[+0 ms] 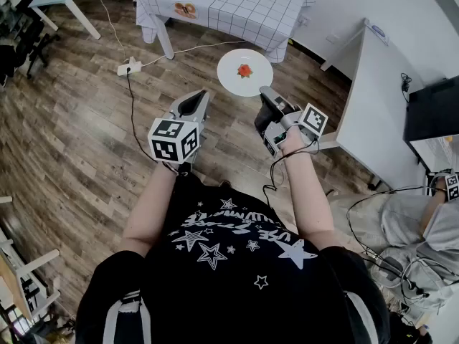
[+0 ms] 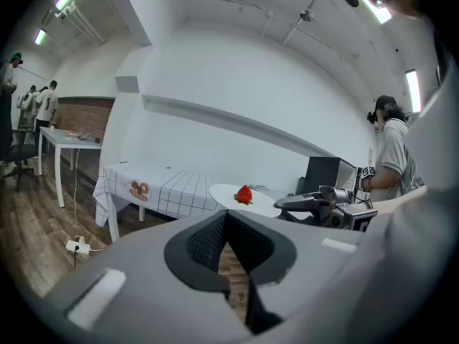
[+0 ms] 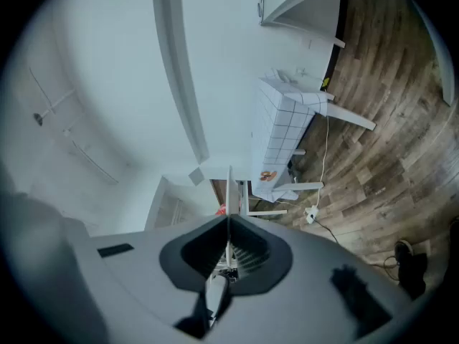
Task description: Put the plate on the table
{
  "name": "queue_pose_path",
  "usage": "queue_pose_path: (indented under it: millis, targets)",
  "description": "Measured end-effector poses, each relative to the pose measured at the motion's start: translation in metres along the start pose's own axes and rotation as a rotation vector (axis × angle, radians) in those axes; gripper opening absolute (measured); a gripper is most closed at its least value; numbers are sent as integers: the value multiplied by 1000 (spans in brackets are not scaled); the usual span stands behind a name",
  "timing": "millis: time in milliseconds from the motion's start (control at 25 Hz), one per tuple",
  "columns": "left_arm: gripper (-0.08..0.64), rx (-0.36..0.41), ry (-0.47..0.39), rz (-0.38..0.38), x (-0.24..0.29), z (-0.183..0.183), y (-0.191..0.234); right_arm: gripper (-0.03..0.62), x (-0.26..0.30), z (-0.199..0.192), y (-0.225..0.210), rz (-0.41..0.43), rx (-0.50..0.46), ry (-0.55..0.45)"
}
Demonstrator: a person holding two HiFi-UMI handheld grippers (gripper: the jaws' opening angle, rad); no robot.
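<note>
A white plate (image 1: pixel 244 72) with a strawberry (image 1: pixel 244 70) on it hangs level above the wooden floor, short of the table with the checked cloth (image 1: pixel 237 6). My right gripper (image 1: pixel 267 92) is shut on the plate's near right rim. In the right gripper view the plate (image 3: pixel 229 188) shows edge-on as a thin line between the jaws, with a bit of the strawberry (image 3: pixel 221 210) beside it. My left gripper (image 1: pixel 203 95) is shut and empty, left of the plate. The left gripper view shows the plate (image 2: pixel 233 192), the strawberry (image 2: pixel 244 194) and the right gripper (image 2: pixel 287 205) ahead.
A power strip (image 1: pixel 129 67) and its cable lie on the floor left of the table. A white desk (image 1: pixel 373 99) with a black monitor (image 1: pixel 430 110) stands at the right. Another person (image 2: pixel 391 156) stands behind it; several people (image 2: pixel 43 102) are far left.
</note>
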State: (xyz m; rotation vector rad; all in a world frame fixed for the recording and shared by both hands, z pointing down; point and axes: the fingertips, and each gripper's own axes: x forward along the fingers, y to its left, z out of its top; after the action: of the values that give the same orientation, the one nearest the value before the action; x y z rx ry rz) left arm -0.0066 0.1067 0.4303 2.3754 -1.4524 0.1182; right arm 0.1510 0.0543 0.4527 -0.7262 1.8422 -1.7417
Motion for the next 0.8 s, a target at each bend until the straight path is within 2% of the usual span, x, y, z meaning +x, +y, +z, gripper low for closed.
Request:
queue_pose_path:
  millis: [200, 400, 800]
  targets:
    - [9, -4, -14, 10, 1, 3, -4, 20, -1, -3, 3, 13, 26, 8]
    - [9, 10, -21, 20, -2, 4, -9, 20, -3, -4, 7, 44, 12, 19]
    - [9, 22, -29, 45, -6, 4, -8, 20, -1, -11, 12, 53, 4, 37]
